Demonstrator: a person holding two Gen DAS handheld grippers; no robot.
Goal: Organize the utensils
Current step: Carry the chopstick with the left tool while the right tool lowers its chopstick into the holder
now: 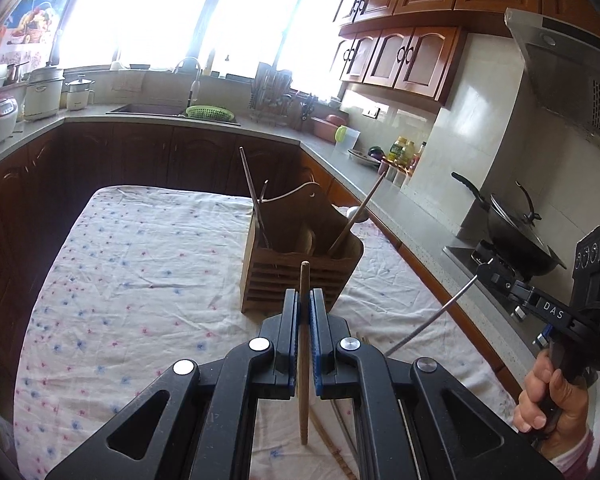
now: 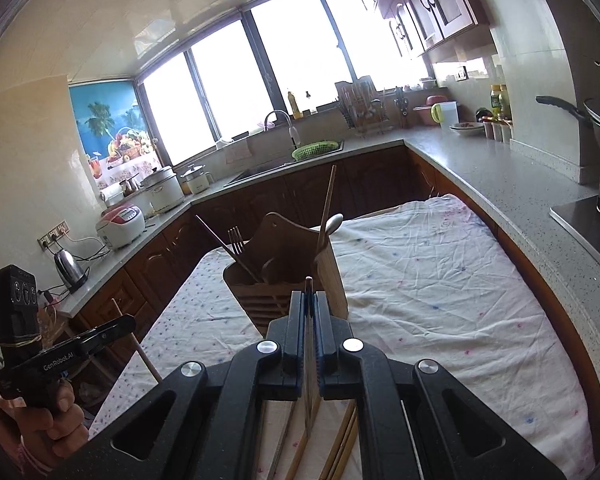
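A: Left gripper [image 1: 305,312] clamped on a wooden chopstick [image 1: 304,360], held upright, tip poking above the jaws, lower end hanging below them over the cloth.

B: And the right gripper [image 2: 309,312]?

A: Pinched shut on a thin metal chopstick [image 2: 309,292], dark tip just showing above the jaws. Seen from the left wrist as a slim grey rod slanting down and away from the right gripper's nose.

B: Where's the wooden utensil holder [image 1: 300,272]?

A: Straight ahead of both grippers and lower, standing on the floral tablecloth [image 1: 140,280]. Already loaded: a metal chopstick and a fork [image 2: 235,238] in the compartment toward the left gripper's side, a wooden chopstick and a pale spoon [image 2: 334,222] toward the right gripper's side.

B: Step in hand, then?

A: Likely the carry: one stick in each gripper, lifted clear of the table, not yet over the holder. More loose sticks [image 2: 340,452] lying on the cloth just beneath the grippers, so the sorting looks only partly done.

B: Next move?

A: Probably forward and over the rim, each stick kept near upright, lower end aimed into the matching compartment, wood with wood and metal with metal. Then release only once the end is inside. Risk: catching the sticks already leaning there, or tipping the holder.
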